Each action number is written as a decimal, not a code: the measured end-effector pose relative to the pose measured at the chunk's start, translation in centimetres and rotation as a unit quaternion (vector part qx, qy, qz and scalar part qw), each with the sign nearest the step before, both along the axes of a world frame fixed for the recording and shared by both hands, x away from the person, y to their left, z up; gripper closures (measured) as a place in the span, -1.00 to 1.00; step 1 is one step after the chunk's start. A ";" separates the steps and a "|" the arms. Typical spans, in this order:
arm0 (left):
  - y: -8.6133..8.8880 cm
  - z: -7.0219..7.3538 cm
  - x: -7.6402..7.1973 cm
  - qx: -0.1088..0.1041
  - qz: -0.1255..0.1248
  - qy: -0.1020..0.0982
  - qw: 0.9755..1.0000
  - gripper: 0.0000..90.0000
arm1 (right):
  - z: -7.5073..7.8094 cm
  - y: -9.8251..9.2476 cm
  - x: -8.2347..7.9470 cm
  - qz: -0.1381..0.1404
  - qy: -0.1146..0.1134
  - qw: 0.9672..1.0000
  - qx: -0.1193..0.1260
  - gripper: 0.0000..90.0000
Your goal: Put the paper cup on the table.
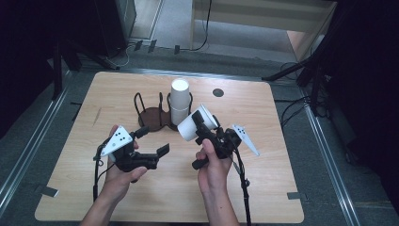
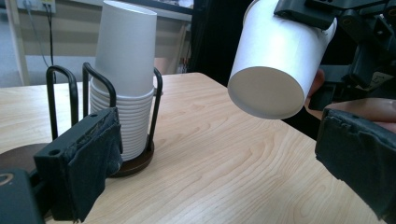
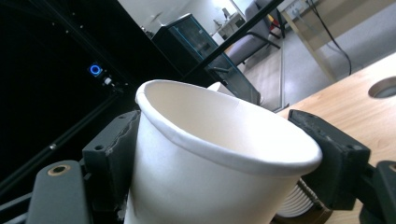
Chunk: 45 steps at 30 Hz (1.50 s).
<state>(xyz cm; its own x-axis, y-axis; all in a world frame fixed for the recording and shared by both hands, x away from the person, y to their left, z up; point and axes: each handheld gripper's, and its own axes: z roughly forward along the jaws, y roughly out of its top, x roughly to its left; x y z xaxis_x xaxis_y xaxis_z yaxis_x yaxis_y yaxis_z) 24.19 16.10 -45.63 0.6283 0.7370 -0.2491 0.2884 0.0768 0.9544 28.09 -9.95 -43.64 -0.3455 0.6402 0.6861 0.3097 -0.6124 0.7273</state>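
Hands enter from the tabletop's near edge. Right gripper pinches a white cup by its wall, held off the table near centre, axis tilted, base toward the left gripper, whose jaws stand spread and empty. Stack stands behind.

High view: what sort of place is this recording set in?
Probably a lab or office set up for recording, not a home. A bare wooden table stands on grey floor with cables trailing across it, dark stand legs crowd its edges, and the right tool holds a paper cup.
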 end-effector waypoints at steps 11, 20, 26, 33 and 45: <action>1.6 -0.2 0.4 0.013 0.013 0.034 0.999 -1.00 | 0.8 -0.2 -0.1 -0.007 -0.038 0.997 -0.062 -0.54; 3.6 -1.2 0.7 0.026 0.049 0.036 0.998 -1.00 | 1.2 -0.4 0.1 -0.020 -0.060 0.991 -0.120 -0.54; 5.5 -2.2 1.0 0.037 0.086 0.043 0.995 -1.00 | 1.5 -0.6 0.4 -0.031 -0.071 0.985 -0.156 -0.54; 8.0 -4.0 1.0 0.049 0.138 0.040 0.988 -1.00 | 1.9 -0.9 0.9 -0.035 -0.084 0.977 -0.192 -0.54; 10.0 -5.8 1.2 0.052 0.169 0.059 0.982 -1.00 | 1.7 -1.4 1.9 -0.049 -0.096 0.962 -0.250 -0.54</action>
